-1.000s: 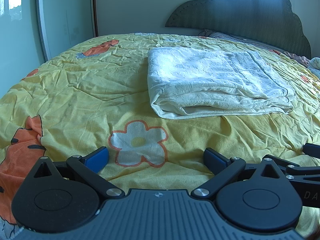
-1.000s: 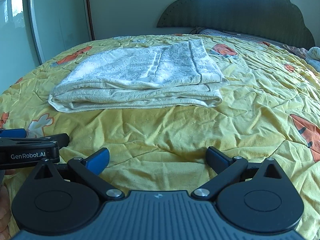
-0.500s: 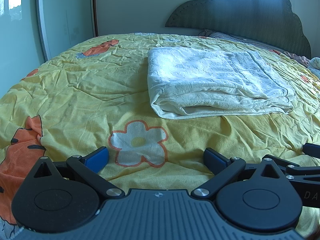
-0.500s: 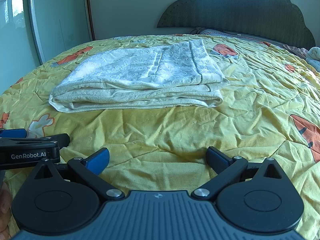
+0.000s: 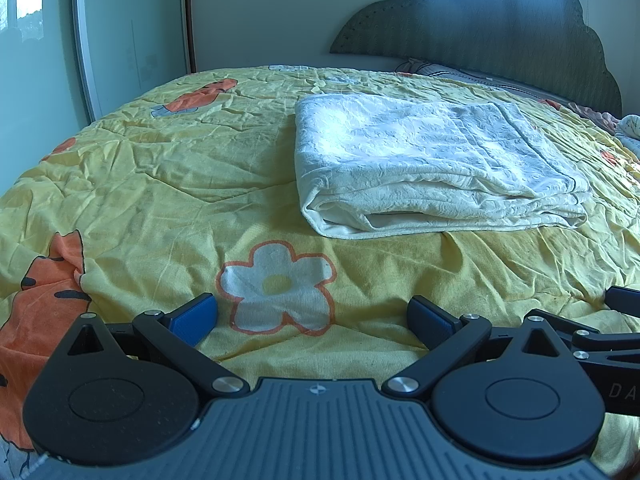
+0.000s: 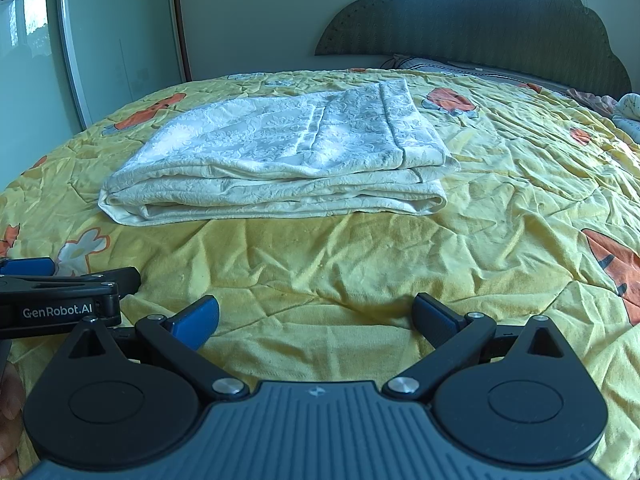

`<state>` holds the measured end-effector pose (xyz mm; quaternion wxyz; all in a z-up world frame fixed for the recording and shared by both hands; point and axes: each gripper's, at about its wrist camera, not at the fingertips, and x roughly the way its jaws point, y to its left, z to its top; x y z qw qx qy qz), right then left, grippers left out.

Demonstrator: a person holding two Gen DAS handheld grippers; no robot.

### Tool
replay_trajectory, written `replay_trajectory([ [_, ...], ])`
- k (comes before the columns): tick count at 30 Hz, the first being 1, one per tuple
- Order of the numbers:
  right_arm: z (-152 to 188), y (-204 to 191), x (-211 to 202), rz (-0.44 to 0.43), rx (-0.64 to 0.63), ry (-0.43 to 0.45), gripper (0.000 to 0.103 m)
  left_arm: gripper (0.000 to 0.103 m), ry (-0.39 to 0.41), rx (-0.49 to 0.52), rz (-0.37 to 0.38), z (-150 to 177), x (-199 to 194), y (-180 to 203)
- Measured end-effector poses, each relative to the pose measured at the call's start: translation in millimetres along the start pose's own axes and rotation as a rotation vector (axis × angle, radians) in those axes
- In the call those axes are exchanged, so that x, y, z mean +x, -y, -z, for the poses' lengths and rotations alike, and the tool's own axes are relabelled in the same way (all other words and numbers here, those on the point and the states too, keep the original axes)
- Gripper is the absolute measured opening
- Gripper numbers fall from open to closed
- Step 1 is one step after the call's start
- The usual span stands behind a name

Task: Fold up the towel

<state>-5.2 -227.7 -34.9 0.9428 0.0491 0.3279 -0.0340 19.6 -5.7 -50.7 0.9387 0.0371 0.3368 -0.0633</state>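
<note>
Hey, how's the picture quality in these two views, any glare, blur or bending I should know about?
Left wrist view: strong fisheye bending, the yellow patterned bedspread bulges like a dome; window light washes out the folded white textured towel top; a hazy streak crosses the dark scalloped headboard. Right wrist view: same bending, towel pattern sharper, sunlit glare on bedspread at far right; open right hand-held gripper in shadow.

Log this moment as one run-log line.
task: fold towel | towel: folded, flat on bedspread | left gripper: open, empty, short of towel | right gripper: open, empty, short of towel
</note>
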Motion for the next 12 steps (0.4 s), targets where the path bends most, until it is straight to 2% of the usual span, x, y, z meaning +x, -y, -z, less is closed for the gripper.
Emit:
replay_trajectory([
  [12,-0.1,-0.2,-0.2,0.002,-0.002,-0.001,0.103,0.103,0.0,-0.001,0.001,-0.1,0.3,0.0],
])
